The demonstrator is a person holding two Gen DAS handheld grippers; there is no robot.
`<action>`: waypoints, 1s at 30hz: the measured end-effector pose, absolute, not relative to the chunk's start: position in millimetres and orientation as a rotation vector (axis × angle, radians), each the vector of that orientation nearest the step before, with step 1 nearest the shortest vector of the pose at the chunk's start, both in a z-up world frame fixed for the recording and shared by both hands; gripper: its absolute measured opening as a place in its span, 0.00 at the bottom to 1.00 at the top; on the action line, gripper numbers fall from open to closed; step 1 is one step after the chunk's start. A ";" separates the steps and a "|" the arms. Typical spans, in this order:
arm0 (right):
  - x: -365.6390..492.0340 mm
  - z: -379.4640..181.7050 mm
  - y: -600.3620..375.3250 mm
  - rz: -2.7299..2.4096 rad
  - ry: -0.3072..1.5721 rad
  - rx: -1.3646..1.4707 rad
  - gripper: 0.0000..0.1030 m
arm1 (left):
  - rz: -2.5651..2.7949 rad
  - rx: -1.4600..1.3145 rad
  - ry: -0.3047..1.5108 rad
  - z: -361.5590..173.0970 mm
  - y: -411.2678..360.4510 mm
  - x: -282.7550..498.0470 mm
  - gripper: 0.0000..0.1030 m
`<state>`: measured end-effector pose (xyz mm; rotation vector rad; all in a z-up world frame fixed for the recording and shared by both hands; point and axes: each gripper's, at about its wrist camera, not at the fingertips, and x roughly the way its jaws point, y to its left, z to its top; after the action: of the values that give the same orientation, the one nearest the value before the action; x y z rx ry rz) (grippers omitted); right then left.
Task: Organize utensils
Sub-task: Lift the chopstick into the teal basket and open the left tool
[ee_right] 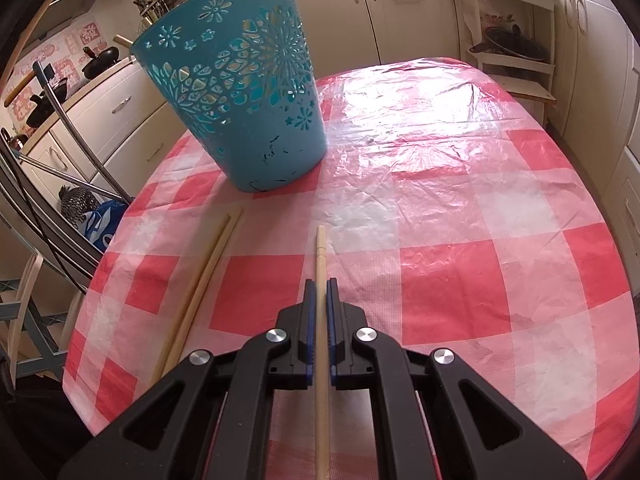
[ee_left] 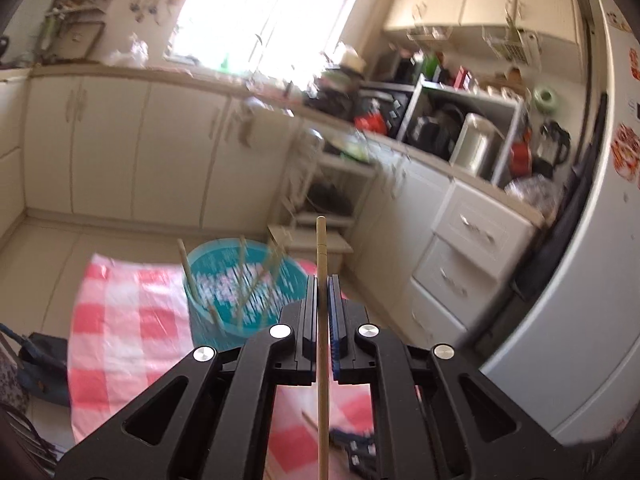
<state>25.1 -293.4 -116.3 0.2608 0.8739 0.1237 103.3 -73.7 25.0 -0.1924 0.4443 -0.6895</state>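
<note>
The table (ee_right: 460, 200) fills the right wrist view, draped in a red-and-white checked plastic cloth, and on it stands the blue basket (ee_right: 240, 92), a tall perforated bin with flower cut-outs. In the blurred left wrist view the same blue basket (ee_left: 240, 284) sits below and ahead, with several chopsticks already leaning inside it. A loose pair of chopsticks (ee_right: 200, 284) lies side by side on the cloth, just left of the right gripper and near the basket's base. The left gripper (ee_left: 322, 292) is clamped on a single chopstick (ee_left: 321, 248), its tip pointing out ahead above the basket. The right gripper (ee_right: 321, 292) is likewise clamped on its own chopstick (ee_right: 321, 256), angled down over the cloth. The step in hand looks like delivery: both sticks are gripped, neither is in the bin yet. The next move likely calls for tipping the left stick over the rim, then releasing it, with the right one to follow and the loose pair left to collect
</note>
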 end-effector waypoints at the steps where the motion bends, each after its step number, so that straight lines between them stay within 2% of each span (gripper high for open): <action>1: 24.9 -116.4 -294.5 0.127 0.874 0.268 0.06 | -0.668 -0.203 0.423 30.7 -73.8 108.8 0.05; 9: 25.3 -118.2 -304.3 0.160 0.875 0.340 0.06 | -0.480 -0.360 0.258 67.4 -73.4 153.1 0.05; 17: 25.6 -120.0 -307.9 0.188 0.879 0.371 0.06 | -0.312 -0.336 0.147 63.3 -88.0 181.6 0.05; 30: 26.9 -120.7 -304.8 0.207 0.884 0.368 0.06 | -0.235 -0.135 0.330 11.3 -122.2 200.5 0.07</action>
<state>26.9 -304.8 -120.7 0.3679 0.8837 0.2068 200.5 -122.2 11.3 -0.1349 0.3298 -0.2352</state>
